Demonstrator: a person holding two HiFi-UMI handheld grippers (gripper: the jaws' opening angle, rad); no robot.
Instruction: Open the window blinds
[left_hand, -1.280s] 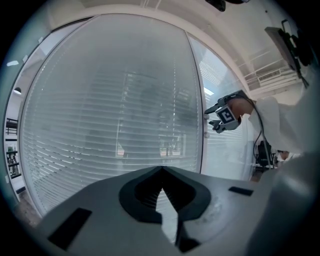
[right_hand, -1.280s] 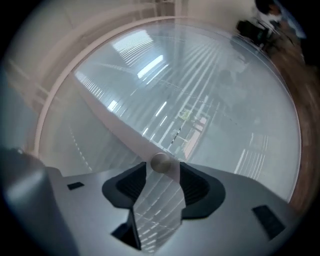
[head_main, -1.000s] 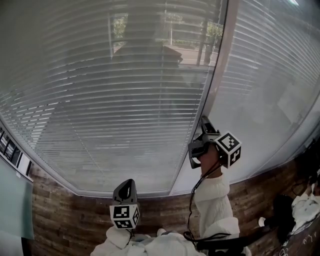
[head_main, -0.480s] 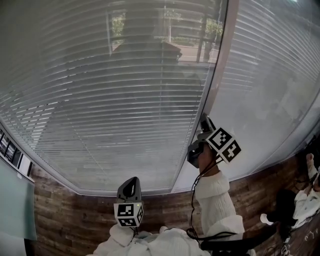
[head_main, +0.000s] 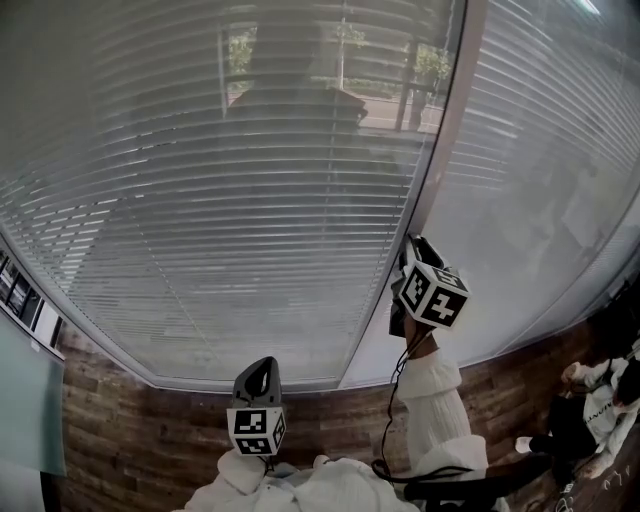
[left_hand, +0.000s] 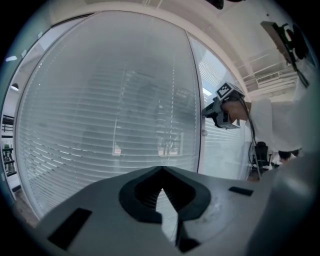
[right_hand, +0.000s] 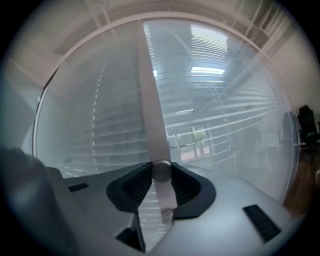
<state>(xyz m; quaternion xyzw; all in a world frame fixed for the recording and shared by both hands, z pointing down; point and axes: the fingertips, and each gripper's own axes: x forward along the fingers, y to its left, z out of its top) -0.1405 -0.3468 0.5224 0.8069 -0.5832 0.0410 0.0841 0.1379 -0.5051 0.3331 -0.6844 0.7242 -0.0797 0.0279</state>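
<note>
Pale grey slats of the window blinds (head_main: 250, 200) hang nearly flat and closed across the panes ahead of both claws, with only a faint view of trees and a street showing through. The right claw (head_main: 411, 246) is raised just beside the window post (head_main: 445, 120). Its jaws are pinched onto a round grey rod end (right_hand: 161, 171), which I take for the blinds' tilt wand; it sits squarely between the pads, and the post rises directly beyond it. The left claw (left_hand: 161, 181) hangs lower and well apart from the right one. Its jaws are drawn together with their tips meeting on nothing, and the slats are far in front of it. The step in hand looks like twisting the wand to turn the slats. To do it well, hold the pinch firm and centred, roll the claw about the wand's own axis rather than dragging it sideways, and watch the slats ahead for daylight. A slack grip could slip round the smooth rod.
</note>
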